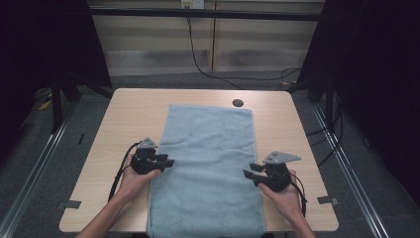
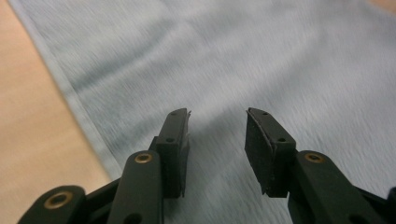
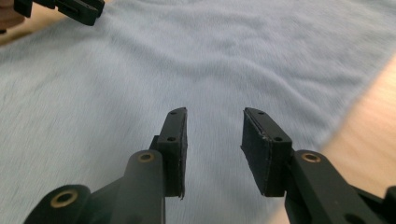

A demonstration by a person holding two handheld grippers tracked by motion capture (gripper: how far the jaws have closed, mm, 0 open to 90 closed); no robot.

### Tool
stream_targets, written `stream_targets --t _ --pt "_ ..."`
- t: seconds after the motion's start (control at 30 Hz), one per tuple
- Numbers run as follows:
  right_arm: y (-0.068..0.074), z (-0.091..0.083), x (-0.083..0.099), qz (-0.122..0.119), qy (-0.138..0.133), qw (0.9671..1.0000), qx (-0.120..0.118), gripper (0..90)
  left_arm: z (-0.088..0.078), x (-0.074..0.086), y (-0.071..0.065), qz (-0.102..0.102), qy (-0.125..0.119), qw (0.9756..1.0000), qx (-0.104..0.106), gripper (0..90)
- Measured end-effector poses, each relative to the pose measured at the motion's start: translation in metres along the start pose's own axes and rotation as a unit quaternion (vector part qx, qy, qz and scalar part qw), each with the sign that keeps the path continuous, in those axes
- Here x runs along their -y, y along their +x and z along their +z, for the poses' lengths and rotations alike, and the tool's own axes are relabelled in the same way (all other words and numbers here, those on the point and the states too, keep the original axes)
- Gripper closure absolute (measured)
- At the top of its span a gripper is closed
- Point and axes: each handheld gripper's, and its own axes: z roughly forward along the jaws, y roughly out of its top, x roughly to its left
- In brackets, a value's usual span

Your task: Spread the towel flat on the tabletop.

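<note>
2 grippers, left gripper and right gripper, part-open, empty, over 1 towel

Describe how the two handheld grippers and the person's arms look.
Both grippers, left gripper and right gripper, are black, each with two flat jaws on brass-riveted links, a grey three-cornered plate on top and a black trailing cable. The pads are dark and rectangular. The forearms are bare, with no sleeves.

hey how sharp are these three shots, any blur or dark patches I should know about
High view: dim overall, both sides nearly black, the towel and table evenly lit with no glare. Left gripper view: the towel's weave is smeared by motion blur, while the left gripper stays crisp. Right gripper view: the same smear on the towel, and the right gripper is sharp.
</note>
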Motion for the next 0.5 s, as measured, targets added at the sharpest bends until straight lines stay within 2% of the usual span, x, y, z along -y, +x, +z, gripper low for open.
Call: stream_targets --t 0.07,0.13,0.17,0.27,0.33,0.37,0.43,0.5 --pt "-0.006 0.017 -0.008 -0.005 0.004 1.0000 -0.002 59.7 0.005 -0.002 0.005 0.003 0.002 0.9998 -0.017 58.2" --pt "-0.012 0.035 -0.013 -0.003 0.017 0.9998 -0.005 57.5 0.009 0.000 0.010 -0.007 0.007 0.9999 -0.010 58.4" --pt "-0.013 0.043 -0.014 -0.002 0.024 0.9997 -0.003 56.5 0.009 0.002 0.010 0.002 0.002 1.0000 -0.008 58.6" --pt "-0.014 0.061 -0.011 -0.001 0.043 0.9991 -0.005 54.7 0.006 0.005 0.007 0.017 0.006 0.9998 -0.007 58.5" --pt "-0.011 0.065 -0.006 -0.005 0.068 0.9977 -0.006 53.1 0.005 0.008 0.005 0.018 0.000 0.9998 -0.003 58.5" --pt "-0.008 0.064 -0.003 -0.015 0.066 0.9977 -0.003 52.7 0.004 0.009 0.004 0.016 -0.001 0.9999 0.001 58.5" --pt "-0.004 0.057 0.003 -0.018 0.066 0.9976 -0.005 52.6 0.005 0.011 0.001 0.010 -0.005 0.9999 0.006 58.5" --pt "0.000 0.049 0.010 -0.030 0.069 0.9971 -0.008 52.9 0.004 0.013 -0.006 0.032 0.000 0.9994 0.012 58.5"
